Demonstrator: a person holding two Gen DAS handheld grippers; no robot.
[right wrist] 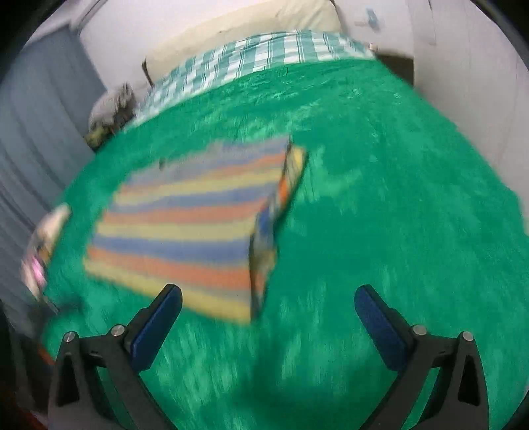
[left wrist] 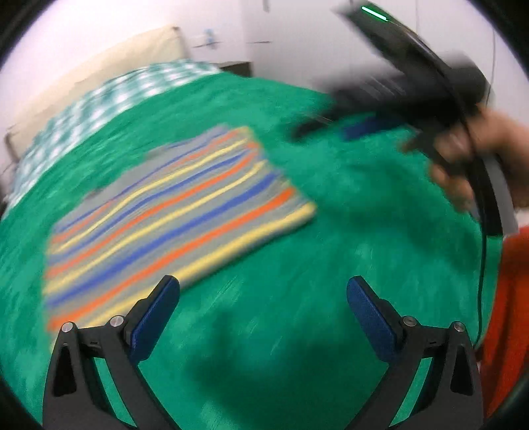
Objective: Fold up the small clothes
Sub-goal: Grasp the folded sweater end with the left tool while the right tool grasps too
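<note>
Folded striped garment (left wrist: 172, 211) of soft knit in grey, orange, yellow and blue bands, lying flat as a rough rectangle on the fuzzy green blanket (left wrist: 330, 264) that covers the bed. In the right wrist view, the same garment (right wrist: 185, 225) left of centre, its right edge showing stacked layers. Left hand-held gripper (left wrist: 263, 297) with black arms and blue pads, jaws wide apart, nothing between them, above bare blanket just near and right of the garment. Right hand-held gripper (right wrist: 267, 306) likewise spread wide and empty, near the garment's near edge; seen blurred from the left wrist at far right (left wrist: 330, 127), gripped by a hand (left wrist: 469, 155). Beyond the blanket, a green-and-white checked cloth (right wrist: 264, 53), a cream headboard (right wrist: 244, 29), white walls.
</note>
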